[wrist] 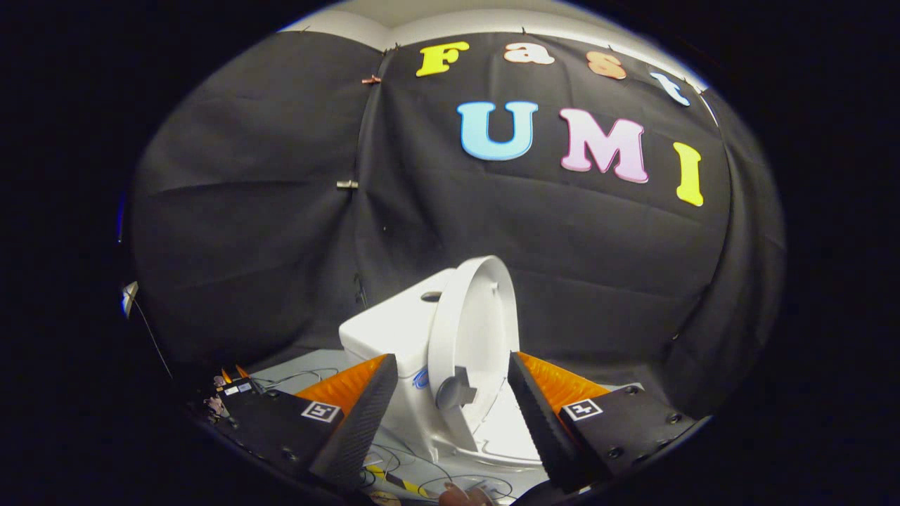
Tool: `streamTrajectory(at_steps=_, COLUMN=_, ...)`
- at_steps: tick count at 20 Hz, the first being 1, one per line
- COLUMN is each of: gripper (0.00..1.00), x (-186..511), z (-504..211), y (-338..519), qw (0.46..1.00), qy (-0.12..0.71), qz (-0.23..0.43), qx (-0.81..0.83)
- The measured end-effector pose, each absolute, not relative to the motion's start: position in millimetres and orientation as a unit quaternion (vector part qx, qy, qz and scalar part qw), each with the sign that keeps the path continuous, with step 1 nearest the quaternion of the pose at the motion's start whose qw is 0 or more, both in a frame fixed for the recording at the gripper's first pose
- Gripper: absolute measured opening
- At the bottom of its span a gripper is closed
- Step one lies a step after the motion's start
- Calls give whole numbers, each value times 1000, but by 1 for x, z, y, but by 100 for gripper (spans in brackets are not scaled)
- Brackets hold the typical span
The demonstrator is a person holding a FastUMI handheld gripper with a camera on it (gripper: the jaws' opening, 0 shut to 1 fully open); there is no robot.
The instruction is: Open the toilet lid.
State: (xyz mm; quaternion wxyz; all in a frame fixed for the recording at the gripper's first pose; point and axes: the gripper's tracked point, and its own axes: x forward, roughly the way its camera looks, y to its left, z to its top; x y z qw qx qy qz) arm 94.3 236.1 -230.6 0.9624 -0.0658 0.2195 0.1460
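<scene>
Centre frame, the lid (472,330) stands raised on edge against the tank (394,323), long axis near vertical, just ahead between our tool's (450,407) spread fingers, which grip nothing.

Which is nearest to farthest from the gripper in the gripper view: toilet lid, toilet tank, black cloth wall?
Gripper fingers are spread apart, holding nothing.
1. Toilet lid: raised upright, just ahead, in line with the gap between the fingers.
2. Toilet tank: behind the lid, toward the left finger's side.
3. Black cloth wall: farthest, behind the toilet.
</scene>
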Motion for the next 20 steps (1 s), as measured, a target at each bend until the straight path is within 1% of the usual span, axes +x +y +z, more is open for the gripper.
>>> streamTrajectory(at_steps=6, gripper=98, x=84, z=-139, y=190, qw=981, qy=139, qz=126, qx=-54)
streamTrajectory(at_steps=10, gripper=98, x=67, z=-87, y=141, qw=989, qy=96, qz=114, qx=-26)
streamTrajectory(at_steps=14, gripper=98, x=51, z=-53, y=88, qw=994, qy=73, qz=82, qx=-14)
streamTrajectory(at_steps=20, gripper=97, x=32, z=-14, y=44, qw=998, qy=35, qz=58, qx=12)
